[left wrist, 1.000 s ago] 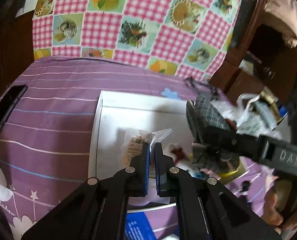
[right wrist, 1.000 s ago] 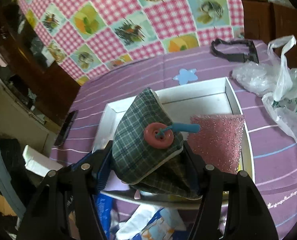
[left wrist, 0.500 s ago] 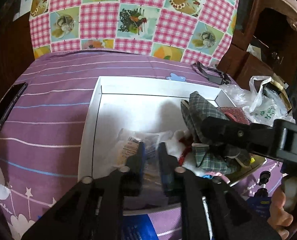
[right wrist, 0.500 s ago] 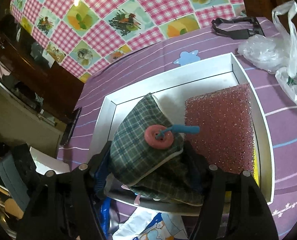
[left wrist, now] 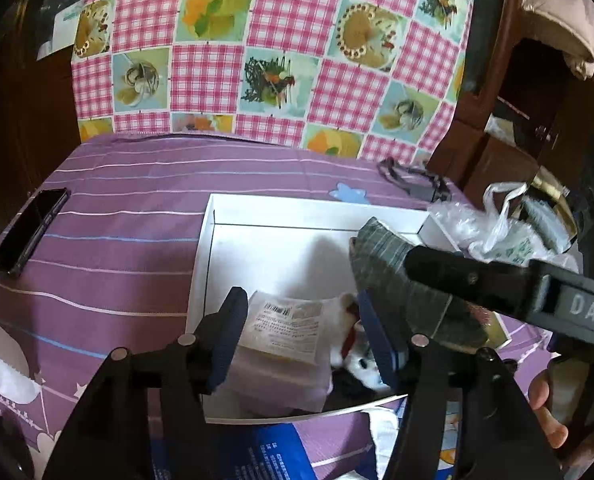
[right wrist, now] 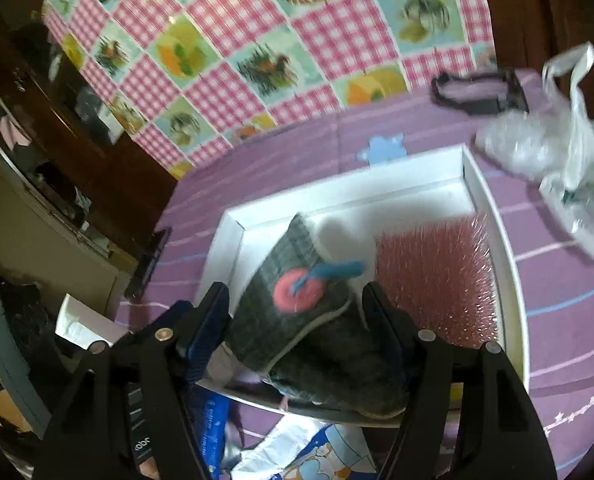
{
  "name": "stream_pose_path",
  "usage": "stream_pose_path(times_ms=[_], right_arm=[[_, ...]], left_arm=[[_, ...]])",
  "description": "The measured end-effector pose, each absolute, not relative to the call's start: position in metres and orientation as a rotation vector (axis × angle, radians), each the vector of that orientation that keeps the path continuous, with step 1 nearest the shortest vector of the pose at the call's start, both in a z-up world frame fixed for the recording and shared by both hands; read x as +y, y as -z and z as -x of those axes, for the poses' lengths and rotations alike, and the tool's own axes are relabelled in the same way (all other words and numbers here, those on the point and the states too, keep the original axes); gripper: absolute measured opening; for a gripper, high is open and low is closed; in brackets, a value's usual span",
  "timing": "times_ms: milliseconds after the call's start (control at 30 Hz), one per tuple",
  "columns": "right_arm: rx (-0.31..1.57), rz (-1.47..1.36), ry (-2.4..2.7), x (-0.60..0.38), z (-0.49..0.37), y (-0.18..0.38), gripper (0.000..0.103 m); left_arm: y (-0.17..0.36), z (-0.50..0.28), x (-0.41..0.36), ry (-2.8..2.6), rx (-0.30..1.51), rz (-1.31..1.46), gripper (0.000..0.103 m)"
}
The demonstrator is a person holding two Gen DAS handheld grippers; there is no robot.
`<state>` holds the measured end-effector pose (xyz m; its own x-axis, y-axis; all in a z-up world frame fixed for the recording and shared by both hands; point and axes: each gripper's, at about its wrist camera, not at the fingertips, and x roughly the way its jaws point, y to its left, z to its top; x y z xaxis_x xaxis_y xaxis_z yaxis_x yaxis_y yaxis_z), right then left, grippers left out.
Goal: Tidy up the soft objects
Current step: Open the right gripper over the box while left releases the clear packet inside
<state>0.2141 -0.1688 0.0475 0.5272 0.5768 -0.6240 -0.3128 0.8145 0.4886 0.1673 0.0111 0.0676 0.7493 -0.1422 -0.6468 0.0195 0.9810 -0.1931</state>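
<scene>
The bench [left wrist: 129, 208] under my grippers wears a purple cloth with thin pale stripes, and a pink gingham cloth [left wrist: 281, 52] with food pictures hangs behind it; dark wooden furniture [left wrist: 509, 132] closes the room to the right of that cloth. I take the white tray [left wrist: 205, 264] as my landmark. A dark phone [left wrist: 27, 236] lies well to its left, a black strap [left wrist: 413, 180] beyond its far right corner, and crumpled plastic bags [right wrist: 569, 168] to its right.

My left gripper [left wrist: 301, 332] has just been opening; its jaws now stand moderately apart, either side of a clear packet [left wrist: 285, 328] lying in the tray's near part, pads off it. The packet's white label shows a barcode and small print too fine to read. A white plush toy [left wrist: 357, 356] with a red bit lies just right of the packet.

My right gripper [right wrist: 297, 320], marked "DAS" on its side, has also just been widening. The plaid pouch [right wrist: 297, 312] sits between its jaws, but blur hides whether the pads still press it. The pouch's long axis runs from the tray's near edge toward its far left corner, peak pointing away, pink button [right wrist: 299, 290] with blue loop upward. A pink glittery sponge [right wrist: 437, 280] lies in the tray's right side.
</scene>
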Motion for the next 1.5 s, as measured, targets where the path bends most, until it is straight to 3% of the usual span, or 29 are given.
stream_pose_path(times_ms=[200,267,300,333,400,467,567,967,1300,1433,1500], right_arm=[[0.851,-0.249,-0.558,-0.169,-0.205,-0.071,0.078],[0.894,-0.188,-0.559,-0.167,-0.203,-0.076,0.068],[0.912,-0.171,-0.555,-0.168,-0.201,-0.079,0.051],[0.929,-0.165,-0.559,-0.169,-0.199,-0.08,0.041],[0.984,-0.173,-0.59,-0.172,-0.196,-0.08,0.033],[1.005,-0.165,-0.614,-0.17,-0.192,-0.08,0.03],[1.024,-0.12,-0.596,-0.163,-0.191,-0.075,0.03],[1.042,-0.155,-0.463,-0.164,-0.215,-0.032,0.03],[1.003,-0.134,-0.509,-0.161,-0.201,-0.057,0.031],[1.029,-0.074,-0.546,-0.151,-0.19,-0.065,0.038],[1.038,-0.046,-0.559,-0.147,-0.185,-0.066,0.043]], left_arm=[[-0.077,-0.162,0.007,0.064,0.704,0.123,0.059],[-0.079,-0.162,0.007,0.073,0.716,0.123,0.058],[-0.079,-0.163,0.008,0.077,0.726,0.126,0.058],[-0.08,-0.163,0.009,0.081,0.745,0.132,0.058],[-0.082,-0.163,0.011,0.092,0.765,0.147,0.045],[-0.083,-0.163,0.013,0.114,0.786,0.174,0.026],[-0.086,-0.16,0.013,0.132,0.787,0.189,0.015],[-0.086,-0.158,0.004,0.114,0.778,0.135,0.015],[-0.09,-0.154,0.003,0.13,0.751,0.138,0.016],[-0.092,-0.149,0.007,0.127,0.743,0.167,0.044],[-0.093,-0.145,0.008,0.119,0.741,0.177,0.045]])
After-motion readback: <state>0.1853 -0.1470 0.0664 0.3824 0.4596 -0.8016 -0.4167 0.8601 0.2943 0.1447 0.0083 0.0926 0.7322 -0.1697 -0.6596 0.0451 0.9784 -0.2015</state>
